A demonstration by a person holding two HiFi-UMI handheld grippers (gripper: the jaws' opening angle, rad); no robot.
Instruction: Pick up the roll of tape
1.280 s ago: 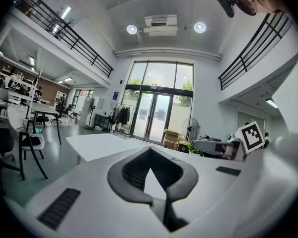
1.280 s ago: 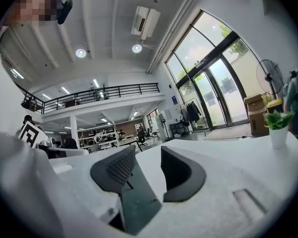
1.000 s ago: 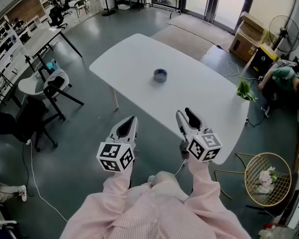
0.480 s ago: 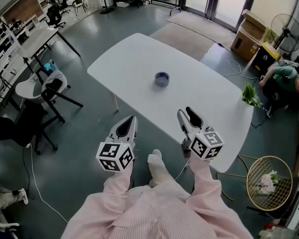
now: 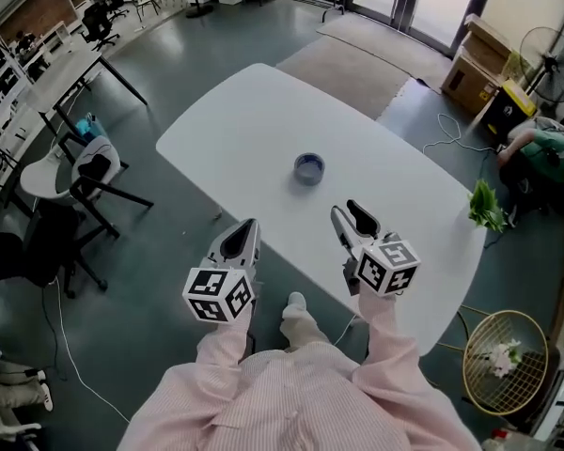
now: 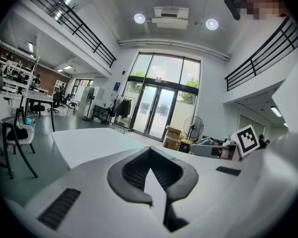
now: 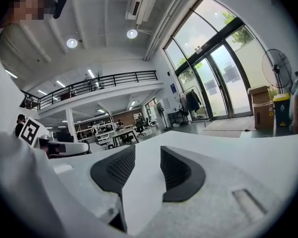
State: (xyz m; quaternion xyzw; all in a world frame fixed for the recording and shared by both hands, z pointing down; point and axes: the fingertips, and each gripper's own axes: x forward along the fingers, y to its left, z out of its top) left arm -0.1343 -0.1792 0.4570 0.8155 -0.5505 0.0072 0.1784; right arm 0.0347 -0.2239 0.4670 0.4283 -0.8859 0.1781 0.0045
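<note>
The roll of tape [image 5: 308,168], a small dark blue ring, lies flat near the middle of the white table [image 5: 235,120] in the head view. Both grippers are held side by side in front of the person, short of the tape. My left gripper [image 5: 242,236] hangs over the floor just off the table's near edge, its jaws shut with nothing between them [image 6: 150,150]. My right gripper [image 5: 352,218] is over the table's near edge, its jaws slightly apart and empty [image 7: 148,155]. Neither gripper view shows the tape.
A green plant [image 5: 486,207] sits at the table's right end. Chairs [image 5: 85,172] and desks stand to the left. A wire basket [image 5: 503,363] is on the floor at lower right, with cardboard boxes [image 5: 479,54], a fan [image 5: 555,59] and a person in green [image 5: 545,153] beyond.
The person has stepped nearer the table, so the tape sits lower and closer in the head view. Both grippers keep their pose and jaw state.
</note>
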